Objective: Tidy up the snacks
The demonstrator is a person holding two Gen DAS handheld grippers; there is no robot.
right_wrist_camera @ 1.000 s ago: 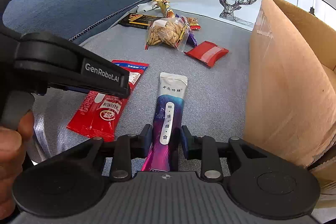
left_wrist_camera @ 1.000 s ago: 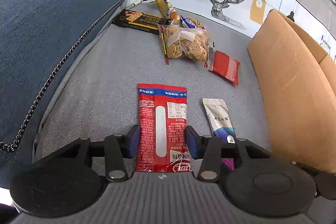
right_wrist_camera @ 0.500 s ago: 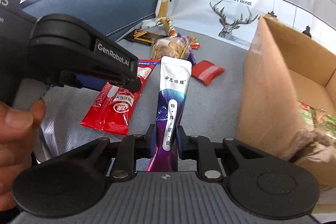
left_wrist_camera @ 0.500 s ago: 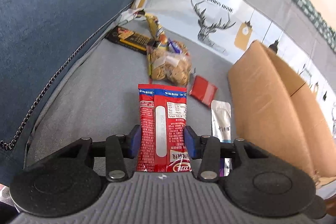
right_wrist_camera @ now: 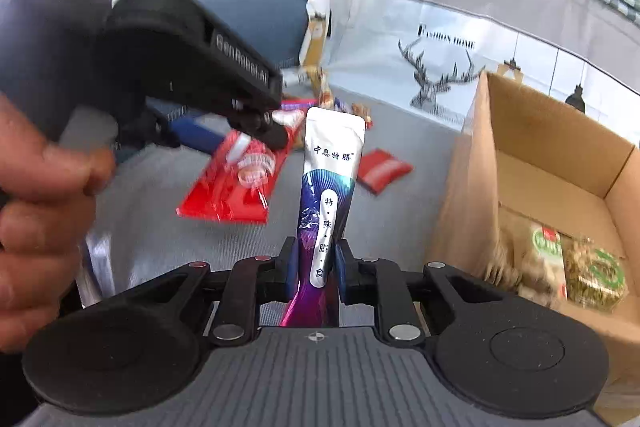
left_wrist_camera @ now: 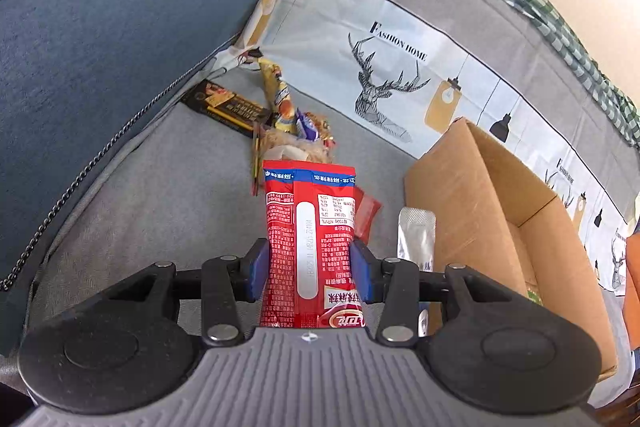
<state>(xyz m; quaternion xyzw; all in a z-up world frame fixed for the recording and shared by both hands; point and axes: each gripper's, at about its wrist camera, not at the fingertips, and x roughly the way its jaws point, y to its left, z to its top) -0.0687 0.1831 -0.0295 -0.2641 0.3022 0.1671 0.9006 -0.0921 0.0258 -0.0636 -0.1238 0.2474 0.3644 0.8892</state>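
Both grippers loaded, both loads off the sofa seat (left_wrist_camera: 140,195).

Left gripper (left_wrist_camera: 310,269): jaws partly closed, pads pressed on the sides of the red packet (left_wrist_camera: 310,227), which stands up out of the jaws. Right gripper (right_wrist_camera: 313,269): jaws nearly shut, clamped on the low end of the purple sachet (right_wrist_camera: 330,187); most of its length sticks up free above the pads.

Box (right_wrist_camera: 560,167) is to the right, open at the top, with green-labelled packs (right_wrist_camera: 576,267) already lying in its near end.

Risks, as judged:
- The sachet is held at one end only; a quick swing could make it flop or slip out of the narrow grip.
- The red packet is slick film squeezed edge to edge; it could buckle and slide out.
- The two grippers are close together, with the left one just left of the sachet in the right view. Both heading for the box at once could knock them together.
- The near box wall stands high; a low carry would catch a packet on its rim.

Around: small red pack (right_wrist_camera: 382,169) on the seat between the grippers and the box; far back, a pile of snacks (left_wrist_camera: 298,139) and a dark flat bar (left_wrist_camera: 226,105) by the blue cushion (left_wrist_camera: 100,47). Deer-print cover (left_wrist_camera: 384,79) behind. Nothing lies over the box opening.
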